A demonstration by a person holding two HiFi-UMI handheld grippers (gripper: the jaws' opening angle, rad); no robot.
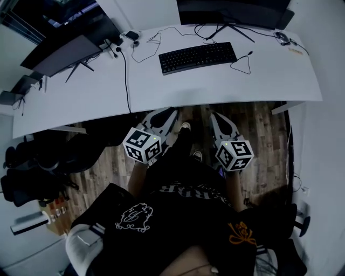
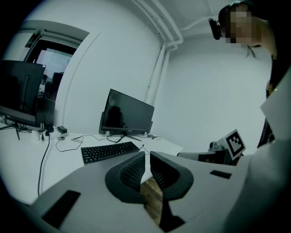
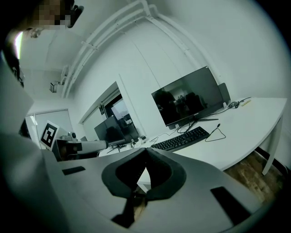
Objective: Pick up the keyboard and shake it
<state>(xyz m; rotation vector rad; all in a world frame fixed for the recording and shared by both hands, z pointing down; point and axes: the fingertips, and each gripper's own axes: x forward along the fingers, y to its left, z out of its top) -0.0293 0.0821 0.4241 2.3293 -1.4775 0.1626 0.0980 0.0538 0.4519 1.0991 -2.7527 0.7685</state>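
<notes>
The flat black rectangular keyboard (image 1: 198, 57) lay on the long white counter (image 1: 81, 102), in the middle stretch and closer to the far edge than to the near one. Its long axis ran roughly along the near edge, with the right end angled slightly toward the far edge. Both tools hung short of the counter, over the wooden floor (image 1: 259, 135), pointing toward the near edge, so the keyboard lay ahead of them and across their line of reach. The left tool (image 1: 166, 114) sat roughly below the keyboard's left end, its ribbed pads drawn almost together with only a thin slit between them and nothing held. The right tool (image 1: 214, 117) sat below the keyboard's right half, its tips pressed together and empty; neither looked clearly nearer. A broad bare strip of counter separated the near edge from the keyboard, which left room to come in from the front. Just behind the keyboard stood the feet of a dark flat monitor (image 1: 232, 12), a thin looped black cable (image 1: 242, 63) lay beside the right end, and a thicker black cord (image 1: 126, 81) crossed the counter well to the left. Both tools would likely need to spread before taking the short ends.
</notes>
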